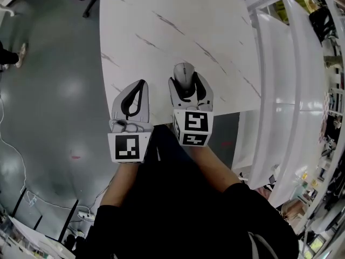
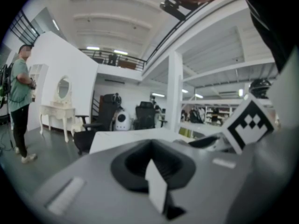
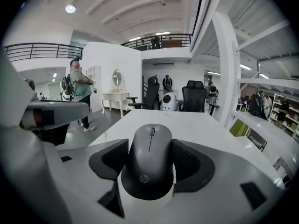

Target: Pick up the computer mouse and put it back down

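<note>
At the near edge of the white, grey-veined worktop (image 1: 178, 26), my right hand-held gripper (image 1: 187, 81) is pinching the computer mouse (image 1: 184, 74). In the right gripper view the dark grey mouse (image 3: 150, 164) sits between the two black pads, one pressed to each flank, its wheel end pointing to 12 o'clock and away from me. The logo end lies nearest the camera. Beyond it the worktop (image 3: 196, 122) stretches off toward some office chairs. I cannot tell whether the mouse rests on the surface or is raised just off it.

My left hand-held gripper (image 1: 139, 88) is at 9 o'clock of the right one, close beside it but apart, with its tips over the near left corner of the worktop. Its jaws are pressed together with nothing between them. In the left gripper view that gripper (image 2: 152, 148) shows its black pads meeting in a closed loop.

Each gripper's marker cube faces up toward my head, the right one (image 1: 194, 127) and the left one (image 1: 128, 147) both at 6 o'clock of their jaws.

Grey floor (image 1: 48, 90) lies at 9 o'clock of the worktop, and white shelving (image 1: 285, 90) at 3 o'clock. A person (image 3: 80, 90) stands far off on the floor at about 10 o'clock in the right gripper view
</note>
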{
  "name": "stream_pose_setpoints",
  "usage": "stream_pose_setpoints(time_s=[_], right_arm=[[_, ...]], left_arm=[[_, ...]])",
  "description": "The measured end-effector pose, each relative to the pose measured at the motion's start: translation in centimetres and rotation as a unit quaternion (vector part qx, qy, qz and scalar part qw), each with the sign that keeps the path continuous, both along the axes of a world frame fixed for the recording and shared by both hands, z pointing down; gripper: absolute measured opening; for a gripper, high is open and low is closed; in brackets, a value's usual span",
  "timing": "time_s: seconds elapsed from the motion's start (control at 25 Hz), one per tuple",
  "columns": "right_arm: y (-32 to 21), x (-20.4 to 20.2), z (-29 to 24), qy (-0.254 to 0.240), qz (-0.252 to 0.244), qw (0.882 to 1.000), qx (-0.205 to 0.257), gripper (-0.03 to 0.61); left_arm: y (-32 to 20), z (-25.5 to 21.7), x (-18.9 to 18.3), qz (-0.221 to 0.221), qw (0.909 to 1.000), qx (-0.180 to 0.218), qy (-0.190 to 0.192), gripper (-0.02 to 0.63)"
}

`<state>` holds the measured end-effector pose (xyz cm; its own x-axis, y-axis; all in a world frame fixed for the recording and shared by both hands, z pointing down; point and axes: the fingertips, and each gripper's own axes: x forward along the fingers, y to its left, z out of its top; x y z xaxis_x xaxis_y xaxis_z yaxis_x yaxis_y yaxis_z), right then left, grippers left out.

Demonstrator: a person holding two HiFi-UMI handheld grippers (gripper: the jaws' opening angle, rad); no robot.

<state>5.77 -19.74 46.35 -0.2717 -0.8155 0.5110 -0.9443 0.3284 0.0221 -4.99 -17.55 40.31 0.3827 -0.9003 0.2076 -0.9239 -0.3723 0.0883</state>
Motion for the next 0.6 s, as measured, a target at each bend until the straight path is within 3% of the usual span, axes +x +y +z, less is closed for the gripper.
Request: stream_pose_setpoints(time_s=[0.6], right_arm=[[1.9,-0.5,10.9,0.027,-0.012,0.991,-0.130,0.268]], left_arm=[[-0.3,4.5,0.1,0.000,0.9989,-0.046,-0.005,0.008]])
